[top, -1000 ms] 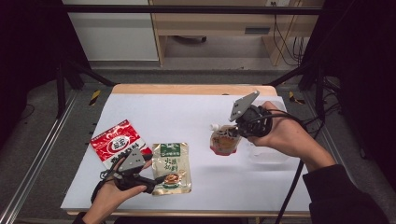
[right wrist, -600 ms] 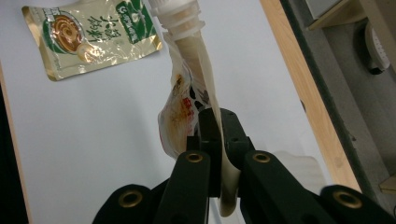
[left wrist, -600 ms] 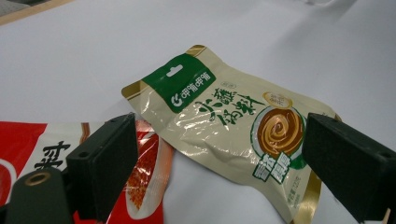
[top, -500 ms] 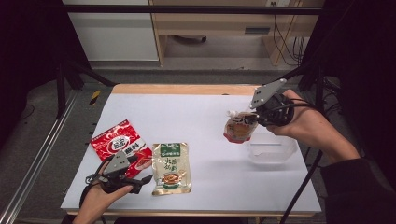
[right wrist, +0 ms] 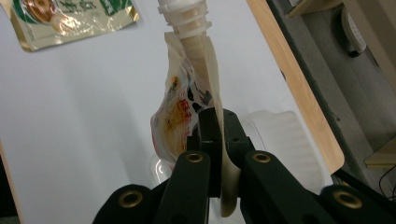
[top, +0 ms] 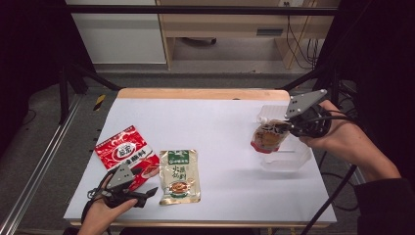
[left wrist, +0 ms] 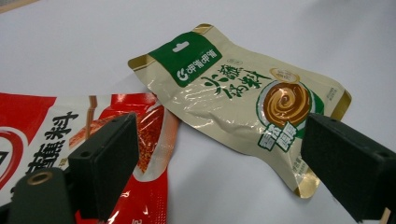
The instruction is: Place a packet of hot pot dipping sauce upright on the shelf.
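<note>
My right claw: it is closed on the soft spouted pouch with red print, held in air above the clear plastic tray.
My left claw: wide open, it holds nothing, low over the desk.
Done: one pouch is lifted.
Left: to put it in the tray; the beige-green sachet and the red flat packet lie on the desk.

The right hand-held gripper carried the spouted pouch rightward to above the clear container; the left hand-held gripper drew back from the green-labelled packet.

Spouted pouch airborne, clear container under it.
Pouch: cream with red-orange print, white spout, clamped at its edge, hanging over the table's right edge above the empty lidless container.
</note>
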The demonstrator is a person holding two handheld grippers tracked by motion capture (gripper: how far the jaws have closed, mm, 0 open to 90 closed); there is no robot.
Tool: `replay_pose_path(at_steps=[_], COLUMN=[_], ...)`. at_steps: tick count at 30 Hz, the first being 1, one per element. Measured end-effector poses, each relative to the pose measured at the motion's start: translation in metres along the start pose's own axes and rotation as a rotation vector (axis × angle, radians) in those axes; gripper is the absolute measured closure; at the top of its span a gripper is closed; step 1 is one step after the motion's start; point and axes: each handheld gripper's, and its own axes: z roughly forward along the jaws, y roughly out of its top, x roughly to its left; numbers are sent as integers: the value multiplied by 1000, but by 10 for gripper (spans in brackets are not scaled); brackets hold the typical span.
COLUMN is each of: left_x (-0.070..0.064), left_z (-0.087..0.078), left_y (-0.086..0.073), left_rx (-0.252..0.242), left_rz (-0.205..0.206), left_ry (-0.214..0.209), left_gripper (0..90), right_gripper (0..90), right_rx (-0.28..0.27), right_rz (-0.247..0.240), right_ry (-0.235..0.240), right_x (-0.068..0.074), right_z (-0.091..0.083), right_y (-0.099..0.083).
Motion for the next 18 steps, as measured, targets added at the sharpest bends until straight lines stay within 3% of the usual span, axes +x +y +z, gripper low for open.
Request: replay_pose_path(at_steps=[9, 18], left_x=[4, 14], left_z=[-2, -7], left_y=[0, -3], left_rx=[7, -3], left_rz=[1, -38], left_ry=[4, 35], left_gripper=[114, 115], right_gripper=[900, 900], right_rx=[19, 21], right_rz=[49, 72], right_ry=[-8, -6], right_x=[-8, -15], right_z=[1, 7], right_y=[-35, -56])
